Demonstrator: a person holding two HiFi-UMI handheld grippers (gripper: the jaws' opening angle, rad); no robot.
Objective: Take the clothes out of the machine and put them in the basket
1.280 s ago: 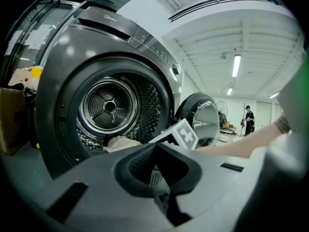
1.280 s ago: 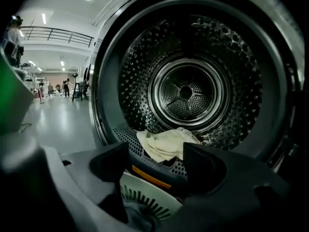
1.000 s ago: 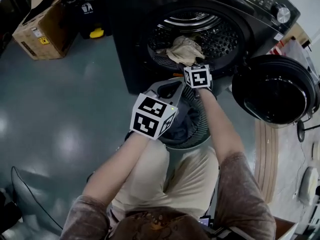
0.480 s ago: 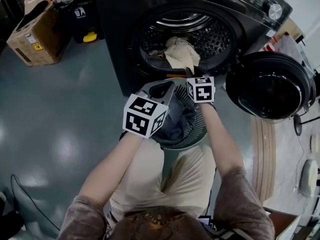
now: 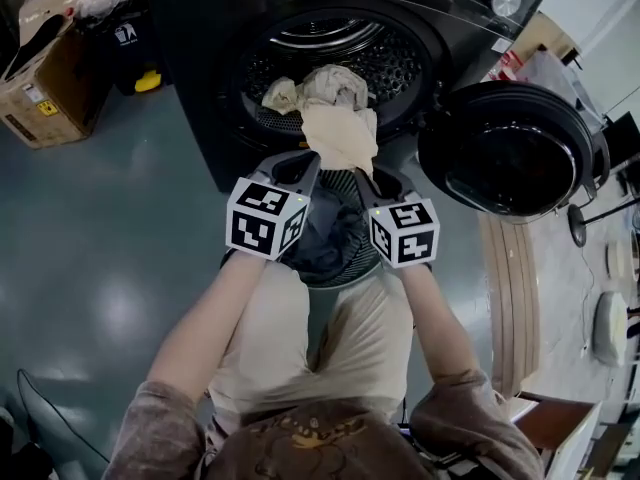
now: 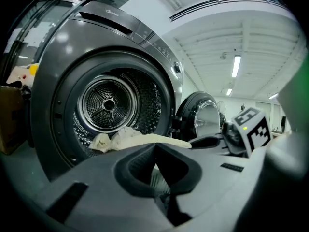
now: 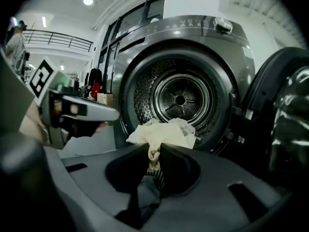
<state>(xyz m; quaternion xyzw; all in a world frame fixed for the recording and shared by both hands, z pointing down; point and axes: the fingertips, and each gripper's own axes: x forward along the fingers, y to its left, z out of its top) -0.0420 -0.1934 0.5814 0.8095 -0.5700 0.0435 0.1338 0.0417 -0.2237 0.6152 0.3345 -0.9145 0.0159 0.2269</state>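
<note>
While the crumpled cream cotton cloth (image 5: 338, 128) is trailing out of the perforated steel drum (image 5: 300, 56) of the dark grey front-loading washing machine (image 5: 200, 38) toward the near side, the head view is showing the right gripper (image 5: 377, 180) pinching its near end. This is happening just above the round grey slatted plastic basket (image 5: 340, 276), which is already holding dark clothes (image 5: 325, 236). The left gripper (image 5: 300, 165) is hovering just left of the cloth.

Left gripper view: its jaws are meeting, with nothing between them.

Right gripper view: the jaws have just been closing and are clenching a narrow fold of the cream cloth. The rest is lying on the drum lip.

Judgement: the bite is looking thin. A steady pull toward the near side is advisable, lifting the tail clear of the door seal and releasing only once over the basket.
</note>
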